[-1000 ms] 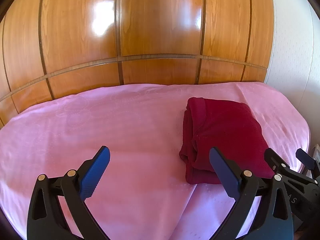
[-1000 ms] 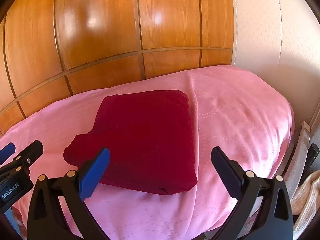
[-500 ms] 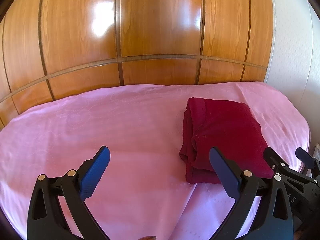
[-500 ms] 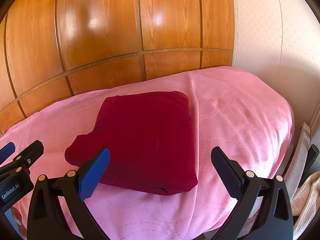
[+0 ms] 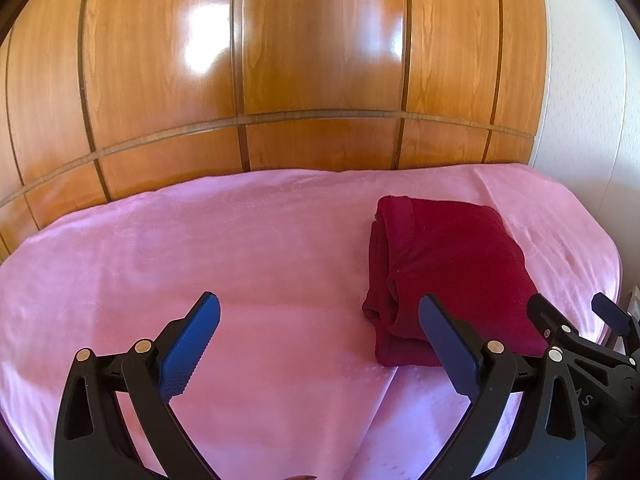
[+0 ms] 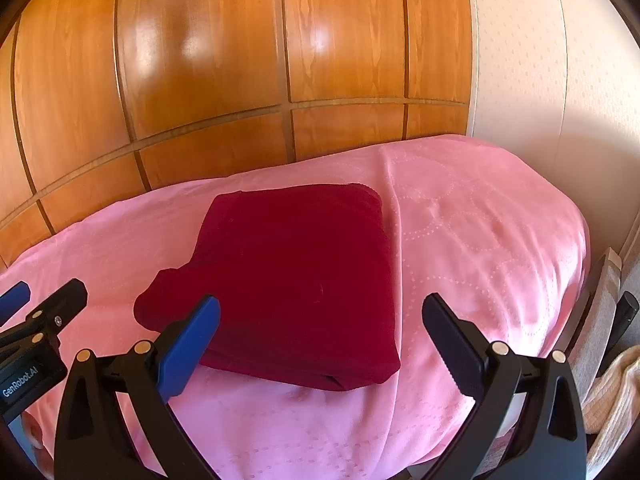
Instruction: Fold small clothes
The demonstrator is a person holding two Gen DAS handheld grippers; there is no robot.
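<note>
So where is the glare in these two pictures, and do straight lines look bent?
Left wrist view: two bright glare patches on the wooden panels, whose grooves bow outward. Right wrist view: softer glare on the same wood, sunlight on the pink bedcover; the maroon garment stays sharp.

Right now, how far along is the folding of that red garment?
Done: the red garment lies folded into a compact rectangle on the pink bedspread, with layered edges showing in the left wrist view. In hand: nothing; the left gripper and right gripper are both open and empty. Left: no other unfolded clothes show on the bed.
</note>
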